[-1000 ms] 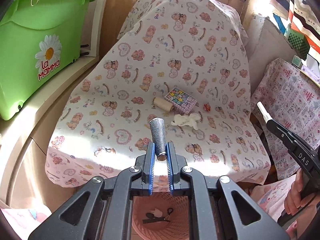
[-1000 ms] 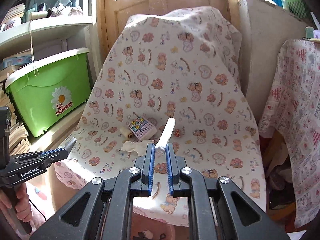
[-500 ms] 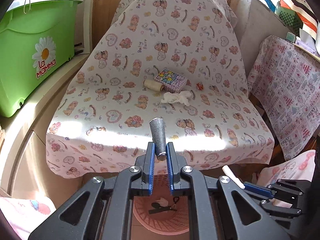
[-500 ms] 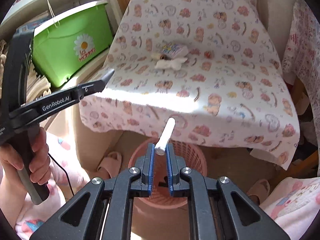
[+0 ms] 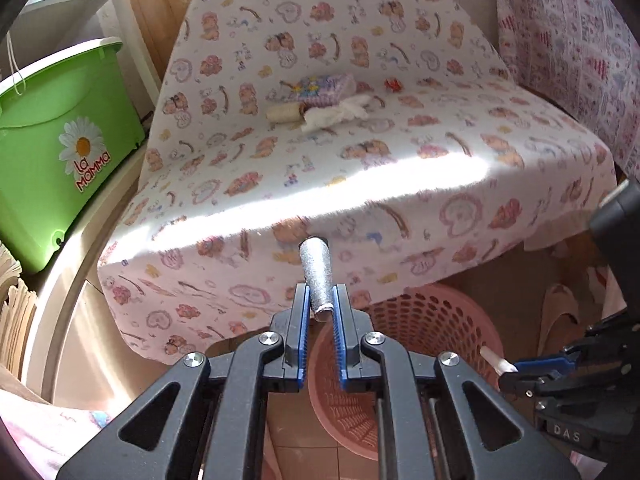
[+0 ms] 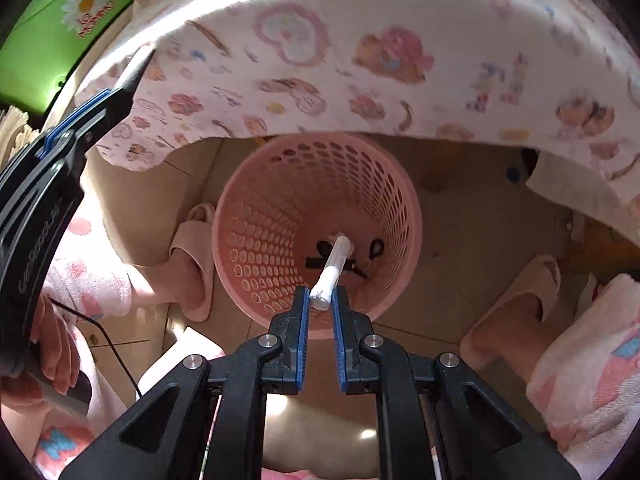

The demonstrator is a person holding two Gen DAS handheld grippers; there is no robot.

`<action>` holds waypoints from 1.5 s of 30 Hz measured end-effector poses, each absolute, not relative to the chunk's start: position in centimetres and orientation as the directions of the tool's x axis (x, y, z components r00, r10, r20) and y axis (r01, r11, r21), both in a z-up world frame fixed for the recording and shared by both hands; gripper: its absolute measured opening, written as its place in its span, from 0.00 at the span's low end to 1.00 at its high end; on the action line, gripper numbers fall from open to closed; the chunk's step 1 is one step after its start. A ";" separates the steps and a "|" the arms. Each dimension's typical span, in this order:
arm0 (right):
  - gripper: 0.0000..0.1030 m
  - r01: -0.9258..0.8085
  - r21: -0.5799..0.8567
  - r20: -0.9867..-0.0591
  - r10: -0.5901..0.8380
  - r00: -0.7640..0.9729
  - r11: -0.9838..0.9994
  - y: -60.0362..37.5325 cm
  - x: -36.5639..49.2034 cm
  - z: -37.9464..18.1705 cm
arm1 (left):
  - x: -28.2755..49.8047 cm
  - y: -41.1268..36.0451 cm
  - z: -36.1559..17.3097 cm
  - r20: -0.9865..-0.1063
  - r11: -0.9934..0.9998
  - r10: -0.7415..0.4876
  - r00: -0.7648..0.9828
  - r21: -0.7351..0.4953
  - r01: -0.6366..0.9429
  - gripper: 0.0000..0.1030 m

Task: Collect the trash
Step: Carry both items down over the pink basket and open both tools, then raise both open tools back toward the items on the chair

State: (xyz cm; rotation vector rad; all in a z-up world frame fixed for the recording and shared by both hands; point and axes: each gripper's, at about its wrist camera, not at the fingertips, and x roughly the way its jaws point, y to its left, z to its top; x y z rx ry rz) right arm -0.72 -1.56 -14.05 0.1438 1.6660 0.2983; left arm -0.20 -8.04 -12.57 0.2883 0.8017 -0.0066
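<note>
My left gripper is shut on a grey glittery cone-shaped tube, held in front of the cloth-covered seat's front edge, above the near rim of the pink basket. My right gripper is shut on a white stick-like tube and points steeply down into the pink perforated basket; dark scraps and a white bit lie at its bottom. On the seat lie a small spool, a crumpled white tissue, a patterned packet and a small red scrap.
A green lidded bin stands on a ledge at the left. The seat cloth overhangs the basket. Pink slippers lie on the floor on both sides of the basket. A hand in a pink fleece sleeve holds the left gripper's handle.
Both grippers have come down from seat height to the basket in front of the seat. The right one has tipped steeply downward over the basket's mouth. Each keeps its piece.
</note>
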 end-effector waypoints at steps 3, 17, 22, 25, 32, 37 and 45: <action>0.12 -0.071 0.243 -0.961 0.231 -0.153 0.967 -1.7 -0.1 -16.7 | 0.0 -8.7 -15.4 -0.776 0.964 0.107 0.622 0.234 0.126 0.10; 0.12 0.015 0.216 -0.929 0.211 -0.305 0.976 -2.1 -0.4 -24.0 | -2.0 -12.2 -23.7 -0.698 0.697 0.341 0.630 0.638 0.329 0.13; 0.13 0.026 0.178 -0.927 0.177 -0.332 0.984 -2.2 -0.6 -24.6 | -2.4 -12.2 -24.4 -0.687 0.656 0.360 0.631 0.667 0.353 0.14; 0.13 0.048 0.185 -0.925 0.190 -0.329 0.982 -2.8 -0.5 -24.6 | -2.3 -12.4 -24.3 -0.689 0.662 0.360 0.629 0.664 0.348 0.14; 0.21 0.034 0.163 -0.938 0.165 -0.305 0.986 -3.8 0.3 -23.1 | -1.8 -11.9 -24.4 -0.711 0.689 0.376 0.594 0.643 0.334 0.48; 0.22 -0.022 0.105 -0.977 0.099 -0.189 0.994 -3.4 1.2 -19.2 | -1.0 -11.5 -18.8 -0.717 0.807 0.298 0.630 0.542 0.236 0.70; 0.22 -0.165 -0.017 -0.986 0.011 0.166 0.986 -2.0 3.9 -9.6 | 0.0 -9.1 -10.1 -0.528 0.798 0.223 0.820 0.582 0.158 0.75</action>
